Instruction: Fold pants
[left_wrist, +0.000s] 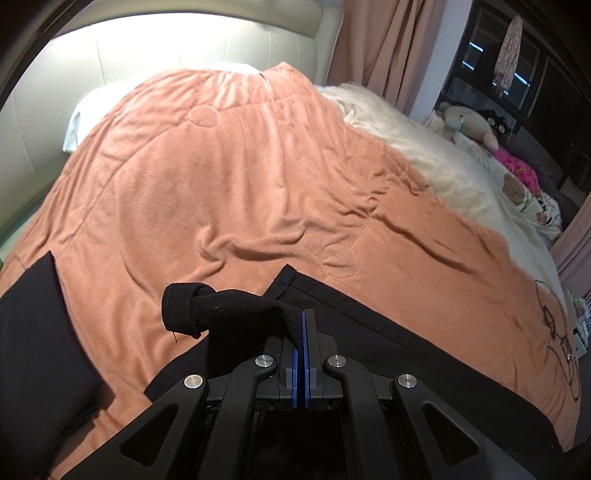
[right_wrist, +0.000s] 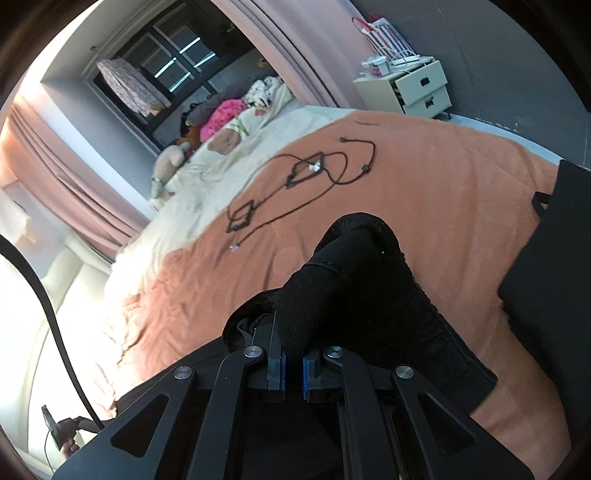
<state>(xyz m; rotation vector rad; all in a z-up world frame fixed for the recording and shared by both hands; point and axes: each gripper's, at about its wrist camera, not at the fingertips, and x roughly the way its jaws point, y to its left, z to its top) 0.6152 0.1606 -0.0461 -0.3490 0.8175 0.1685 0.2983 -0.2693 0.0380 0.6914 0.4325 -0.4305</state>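
My left tongs (left_wrist: 303, 317) and right tongs (right_wrist: 291, 354) each clench a bunched fold of the black pants (left_wrist: 369, 332) at lower centre, over the orange blanket (left_wrist: 221, 184).

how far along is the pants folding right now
Done: another black folded piece already lies on the orange blanket. In hand: the left gripper is shut on a black strip of the pants, and the right gripper is shut on a bunched edge of them; both ends are lifted off the blanket. Left: the rest lies spread across the bed, with no neat fold visible yet.
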